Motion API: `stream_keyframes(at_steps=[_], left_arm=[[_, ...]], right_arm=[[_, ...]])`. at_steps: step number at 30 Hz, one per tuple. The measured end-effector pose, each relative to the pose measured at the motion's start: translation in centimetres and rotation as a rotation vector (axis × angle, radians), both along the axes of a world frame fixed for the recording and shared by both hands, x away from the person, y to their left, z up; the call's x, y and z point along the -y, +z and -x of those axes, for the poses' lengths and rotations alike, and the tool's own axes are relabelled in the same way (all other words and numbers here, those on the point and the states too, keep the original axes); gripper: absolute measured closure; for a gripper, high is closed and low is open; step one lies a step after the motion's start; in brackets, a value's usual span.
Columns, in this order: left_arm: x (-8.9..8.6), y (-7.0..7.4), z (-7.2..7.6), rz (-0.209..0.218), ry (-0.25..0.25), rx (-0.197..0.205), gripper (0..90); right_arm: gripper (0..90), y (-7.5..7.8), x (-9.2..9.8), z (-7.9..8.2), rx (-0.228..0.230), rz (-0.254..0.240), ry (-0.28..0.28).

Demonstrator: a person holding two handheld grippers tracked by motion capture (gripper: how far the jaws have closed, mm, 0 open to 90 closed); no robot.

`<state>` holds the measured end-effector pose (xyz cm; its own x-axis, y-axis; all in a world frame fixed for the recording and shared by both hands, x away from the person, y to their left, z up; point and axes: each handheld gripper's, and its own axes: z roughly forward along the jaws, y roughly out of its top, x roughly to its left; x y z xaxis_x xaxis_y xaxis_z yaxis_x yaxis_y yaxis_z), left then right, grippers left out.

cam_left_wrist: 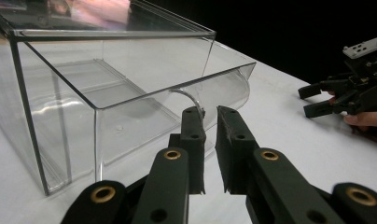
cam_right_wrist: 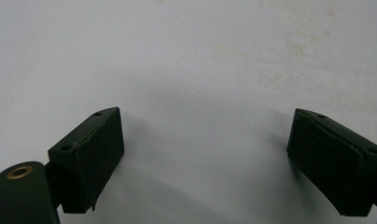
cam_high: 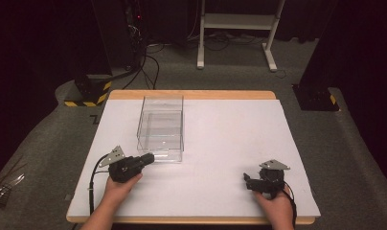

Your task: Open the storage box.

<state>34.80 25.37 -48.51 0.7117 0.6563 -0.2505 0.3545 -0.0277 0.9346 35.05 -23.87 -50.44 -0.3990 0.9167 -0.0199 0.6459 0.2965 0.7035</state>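
Table (cam_high: 220, 143) with a white top has a clear plastic box (cam_high: 161, 128) sitting a bit left of the middle, toward the far half, long side running away from the person. The front of the box has a curved lip with a little clear arched handle (cam_left_wrist: 189, 99) on it. Left gripper (cam_high: 148, 158) is right up at the near front corner of the box, and in the left gripper view (cam_left_wrist: 210, 140) its jaws are nearly together with just a narrow gap, the handle sitting right at the tip of the left jaw. Can't honestly tell if it's pinching the handle or just touching it. Right gripper (cam_high: 247, 181) rests well apart from the box near the front right of the table, jaws spread wide over bare white surface (cam_right_wrist: 205, 140) with nothing between them.
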Motion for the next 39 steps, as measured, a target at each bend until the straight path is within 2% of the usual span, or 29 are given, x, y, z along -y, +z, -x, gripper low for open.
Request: stream_keyframes(at_steps=[7,39], left_arm=[[-0.2,0.1,0.7,-0.013,-0.028,0.009,82.3],[-0.8,0.0,4.4,0.004,-0.107,-0.014,83.7]], right_arm=[[10.8,0.0,0.0,0.0,0.001,0.001,0.001],[10.9,0.0,0.0,0.0,0.001,0.001,0.000]])
